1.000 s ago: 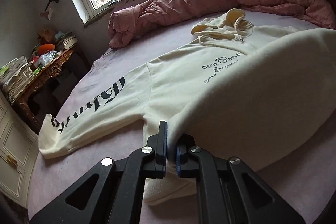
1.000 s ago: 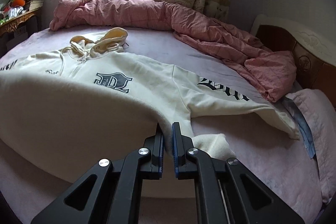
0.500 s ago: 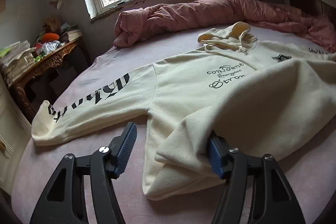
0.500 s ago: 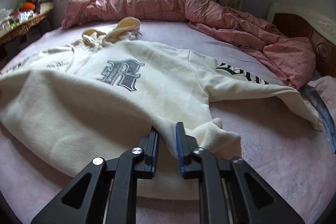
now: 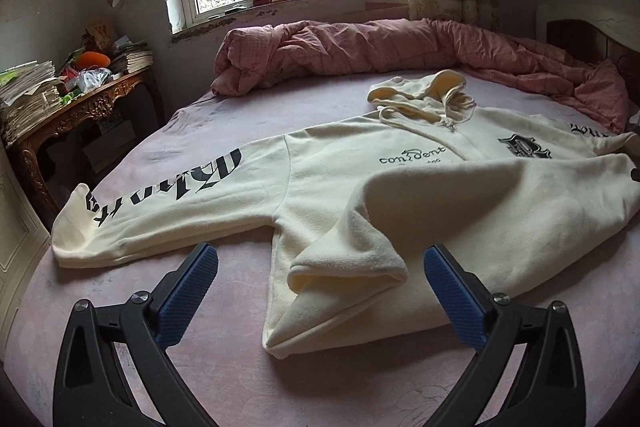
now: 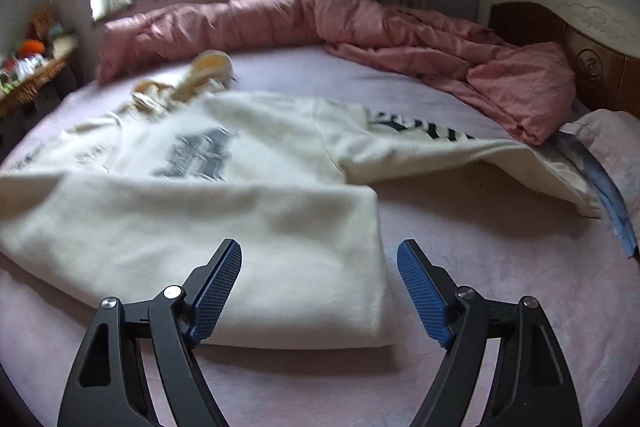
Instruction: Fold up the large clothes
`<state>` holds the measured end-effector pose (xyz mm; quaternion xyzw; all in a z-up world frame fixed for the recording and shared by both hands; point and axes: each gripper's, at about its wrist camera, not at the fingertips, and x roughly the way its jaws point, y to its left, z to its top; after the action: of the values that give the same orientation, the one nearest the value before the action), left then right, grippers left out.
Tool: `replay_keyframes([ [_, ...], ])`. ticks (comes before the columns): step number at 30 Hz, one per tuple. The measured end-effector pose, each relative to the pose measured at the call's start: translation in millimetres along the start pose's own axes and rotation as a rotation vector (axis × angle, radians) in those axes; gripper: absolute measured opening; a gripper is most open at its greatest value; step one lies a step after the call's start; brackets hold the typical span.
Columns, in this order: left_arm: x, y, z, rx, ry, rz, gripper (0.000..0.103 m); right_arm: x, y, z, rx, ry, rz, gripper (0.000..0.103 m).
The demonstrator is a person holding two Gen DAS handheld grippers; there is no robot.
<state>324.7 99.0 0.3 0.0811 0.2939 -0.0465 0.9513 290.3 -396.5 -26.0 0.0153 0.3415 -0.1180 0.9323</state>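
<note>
Pink sheet, bed (image 5: 248, 379): the largest surface you have, carrying everything. Your open room lies along its near side, bare around both tools, and on the strip between garment and quilt.

Pink quilt (image 5: 360, 47): rolled along the far side under the window and heaped at the right by the headboard (image 6: 592, 67). It walls off the far and right edges, so a push that way would ruck the garment against it.

Cream hoodie (image 5: 328, 187): the task's thing, lying front-up across the middle of the bed, hood toward the quilt, with its bottom part turned up over the chest. The fold is loose and humped, not flat.

Left sleeve (image 5: 160, 203): spread flat toward the bed's left edge, cuff near the drop. A careless drag could take it over the side toward the carved side table (image 5: 80, 115).

Right sleeve (image 6: 460, 155): spread toward the pillow end, its cuff lying on a grey-blue cloth (image 6: 608, 195) that may come along if you pinch low.

Hem corner (image 5: 344, 267): rolled into a small open tube at the near left. It looks likely to spring back or crease the fold unless you flatten it.

Left gripper (image 5: 320, 291): jaws opening, the hem corner between them but untouched; it is released.

Right gripper (image 6: 320, 279): jaws opening over the fold's right corner, pads off the cloth. That view is blurred, so judge the edge there with caution.
</note>
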Motion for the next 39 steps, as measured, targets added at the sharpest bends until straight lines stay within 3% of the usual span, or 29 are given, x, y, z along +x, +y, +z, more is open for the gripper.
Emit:
replay_keyframes([
  [4,35.4,3.6,-7.9,0.01,0.093,0.004,0.103,22.5,-14.5,-10.1,0.022,-0.023,0.038,0.082],
  [6,46.4,5.1,-11.9,0.016,0.092,0.012,0.1,32.7,-23.3,-6.6,0.071,0.009,0.074,0.083],
  [7,50.8,7.8,-12.9,-0.001,0.089,-0.003,0.095,35.2,-27.1,-4.7,0.094,0.007,0.078,0.082],
  [8,53.9,11.6,-12.2,-0.027,0.09,-0.036,0.082,37.5,-30.7,-2.7,0.121,-0.006,0.077,0.082],
  [9,56.0,16.7,-10.8,-0.064,0.088,-0.085,0.071,39.8,-34.6,-0.5,0.155,-0.019,0.086,0.068],
  [10,56.1,21.2,-9.1,-0.098,0.082,-0.119,0.034,43.2,-37.3,1.9,0.185,-0.022,0.104,0.012],
  [11,55.1,24.0,-6.4,-0.116,0.074,-0.118,0.013,48.7,-40.5,5.0,0.221,-0.007,0.136,0.007],
  [13,46.3,27.7,-1.6,-0.111,0.025,-0.111,0.01,49.9,-45.5,12.1,0.284,-0.06,0.166,0.004],
  [15,37.2,26.2,1.1,-0.077,-0.01,-0.082,0.01,42.4,-42.6,23.9,0.273,-0.127,0.159,0.004],
  [19,48.7,27.6,-2.1,-0.087,0.068,-0.056,0.012,31.0,-24.6,43.4,0.181,-0.202,0.136,0.004],
  [22,71.3,27.2,-11.6,-0.09,0.136,0.003,0.031,59.8,-15.9,43.7,0.14,-0.109,0.054,0.004],
  [24,74.0,33.6,-12.3,-0.124,0.137,0.003,0.041,92.4,-20.9,34.5,0.157,0.025,0.065,0.004],
  [26,65.8,47.3,-13.7,-0.188,0.089,-0.055,0.043,107.6,-33.4,29.6,0.219,0.089,0.128,0.004],
  [28,56.0,58.1,-13.6,-0.235,0.049,-0.069,0.052,97.9,-45.5,28.3,0.276,0.04,0.182,0.008],
  [29,50.4,60.9,-13.1,-0.243,0.027,-0.053,0.058,93.3,-47.6,28.7,0.283,0.026,0.176,0.011],
  [30,42.9,62.8,-11.5,-0.246,-0.002,-0.035,0.059,88.0,-45.9,30.4,0.27,0.021,0.145,0.016],
  [32,24.1,63.5,-6.8,-0.238,-0.064,-0.019,0.059,76.8,-38.3,37.8,0.219,0.021,0.107,0.017],
  [34,0.0,60.9,0.7,-0.21,-0.14,-0.026,0.059,55.5,-27.9,47.3,0.177,-0.037,0.094,0.02],
  [35,-10.6,58.6,5.5,-0.188,-0.169,-0.027,0.059,41.9,-21.1,50.7,0.153,-0.078,0.085,0.024],
  [37,-25.3,51.8,12.1,-0.155,-0.201,-0.027,0.058,20.5,-8.4,58.3,0.123,-0.13,0.067,0.051],
  [39,-27.6,45.2,14.2,-0.145,-0.186,-0.108,0.058,3.5,7.5,62.4,0.093,-0.158,0.098,0.052],
])
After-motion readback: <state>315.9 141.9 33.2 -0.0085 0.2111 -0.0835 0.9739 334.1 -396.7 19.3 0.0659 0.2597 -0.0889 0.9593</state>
